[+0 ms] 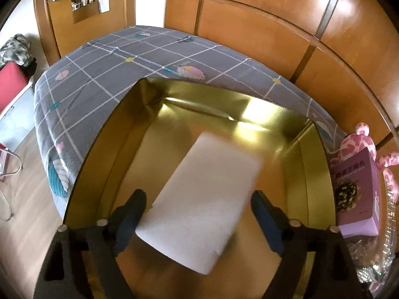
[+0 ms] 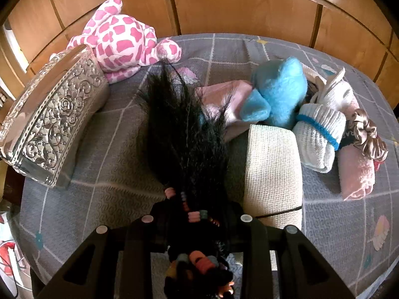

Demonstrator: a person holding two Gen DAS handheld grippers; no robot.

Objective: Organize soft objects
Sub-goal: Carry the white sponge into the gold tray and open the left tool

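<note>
In the left wrist view a white soft foam block [image 1: 207,194], blurred, lies tilted inside an open gold box [image 1: 311,162] on the bed. My left gripper [image 1: 198,195] stands open over the box, a finger on each side of the block, with neither pad pressing on it. In the right wrist view my right gripper [image 2: 197,214] is shut on a black hair bundle [image 2: 184,129] bound with coloured hair ties [image 2: 197,215]. The hair hangs over the grey sheet.
On the grey checked bed [image 2: 112,149] lie a pink spotted plush [image 2: 119,39], a silver embossed box [image 2: 49,119], a blue plush [image 2: 279,92], rolled towels [image 2: 273,167] and a scrunchie [image 2: 369,134]. A purple carton [image 1: 356,189] stands right of the gold box. Wooden panels back the bed.
</note>
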